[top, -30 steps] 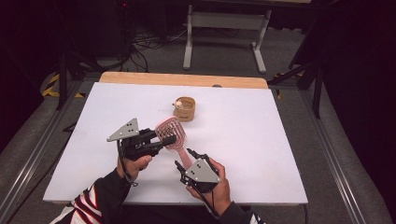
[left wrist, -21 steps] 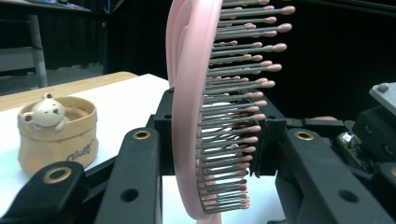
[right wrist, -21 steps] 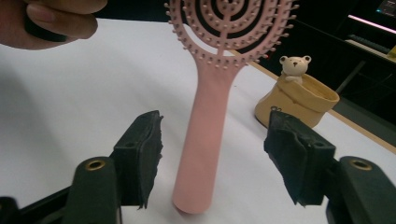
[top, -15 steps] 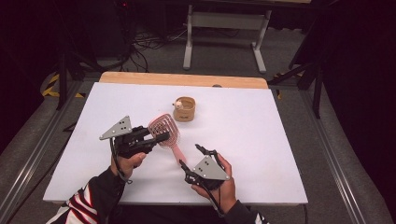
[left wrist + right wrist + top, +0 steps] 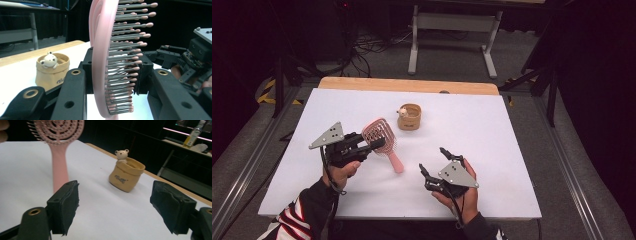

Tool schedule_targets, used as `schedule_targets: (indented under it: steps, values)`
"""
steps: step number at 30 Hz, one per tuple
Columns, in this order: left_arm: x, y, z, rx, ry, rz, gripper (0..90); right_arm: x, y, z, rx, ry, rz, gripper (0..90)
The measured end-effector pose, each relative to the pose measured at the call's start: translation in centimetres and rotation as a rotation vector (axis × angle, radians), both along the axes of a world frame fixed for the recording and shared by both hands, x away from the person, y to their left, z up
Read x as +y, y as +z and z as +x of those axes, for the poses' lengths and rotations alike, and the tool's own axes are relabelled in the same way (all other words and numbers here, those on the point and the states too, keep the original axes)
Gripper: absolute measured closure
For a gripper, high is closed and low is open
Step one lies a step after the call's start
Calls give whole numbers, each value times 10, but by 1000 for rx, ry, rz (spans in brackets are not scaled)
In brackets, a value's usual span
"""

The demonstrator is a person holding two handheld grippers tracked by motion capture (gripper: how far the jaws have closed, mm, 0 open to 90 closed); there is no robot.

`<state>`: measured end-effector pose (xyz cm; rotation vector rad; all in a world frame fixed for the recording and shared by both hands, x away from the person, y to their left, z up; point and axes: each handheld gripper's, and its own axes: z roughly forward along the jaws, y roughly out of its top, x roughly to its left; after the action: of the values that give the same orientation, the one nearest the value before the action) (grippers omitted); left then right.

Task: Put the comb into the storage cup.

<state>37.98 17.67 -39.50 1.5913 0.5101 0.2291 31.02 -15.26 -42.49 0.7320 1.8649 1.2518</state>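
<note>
Nearest the person, the right gripper (image 5: 435, 161) hangs low over the counter (image 5: 512, 150) with nothing between its jaws, which have just been opening, freeing it from the brush (image 5: 380, 138). Beyond, the left gripper (image 5: 380, 144) pinches the brush head, handle slanting down, likely to carry it alone. Farthest, the bear pot (image 5: 409, 116) stands upright, probably its destination.

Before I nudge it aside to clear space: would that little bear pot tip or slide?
The pot looks squat, with a wide flat base on the table, so it would probably slide rather than tip. It seems rigid, perhaps ceramic, so possibly breakable if knocked off. The bear perched on its rim may shift weight slightly to that side.
</note>
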Motion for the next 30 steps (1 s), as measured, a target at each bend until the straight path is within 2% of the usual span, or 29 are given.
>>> schedule_targets:
  steps: [8, 15, 21, 25, 30]
  values:
    - [14, 5, 1, -7, 42, -28, 635, -18, 2, 2, -12, -28, 30, 194]
    - [23, 8, 3, -4, 78, -47, 635, -34, -2, 0, -9, -58, 22, 136]
    - [27, 13, 3, -35, 89, -42, 635, -44, -5, -1, -1, -76, 14, 66]
    - [28, 19, 7, -53, 103, -27, 636, -50, -8, -3, 6, -83, 9, 55]
    - [32, 29, 16, -67, 124, -41, 636, -62, -9, -5, 10, -114, 19, 52]
